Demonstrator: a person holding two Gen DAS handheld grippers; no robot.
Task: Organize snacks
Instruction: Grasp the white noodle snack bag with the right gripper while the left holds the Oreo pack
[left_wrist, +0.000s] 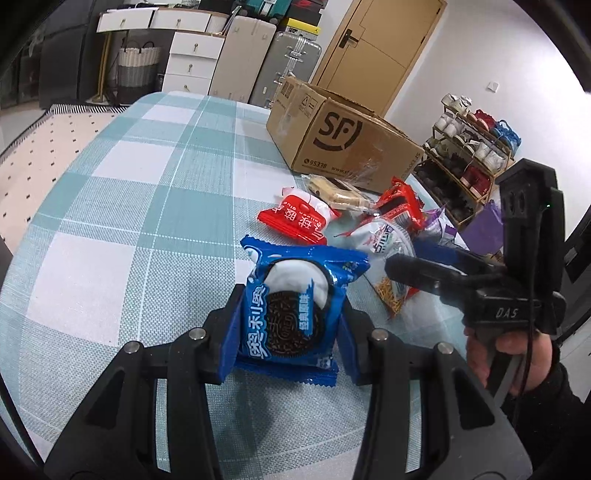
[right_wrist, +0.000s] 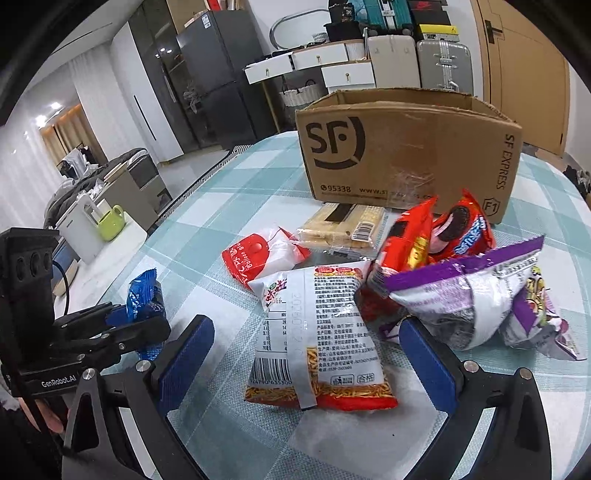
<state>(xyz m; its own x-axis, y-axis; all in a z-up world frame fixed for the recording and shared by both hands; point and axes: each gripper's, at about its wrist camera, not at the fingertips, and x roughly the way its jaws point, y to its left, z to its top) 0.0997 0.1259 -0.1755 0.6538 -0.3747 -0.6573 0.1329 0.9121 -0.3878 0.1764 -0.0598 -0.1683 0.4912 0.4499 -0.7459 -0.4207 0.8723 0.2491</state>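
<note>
Left tool (left_wrist: 288, 325) clamped on blue cookie packet (left_wrist: 291, 314); right tool (right_wrist: 306, 354) apart over noodle-snack bag (right_wrist: 321, 332). Pile remains at six o'clock of cardboard box (right_wrist: 406, 155); sorting barely begun.

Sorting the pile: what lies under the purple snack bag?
The purple snack bag overlaps a red packet's lower end and rests on the tablecloth. Anything beneath its middle is covered.
</note>
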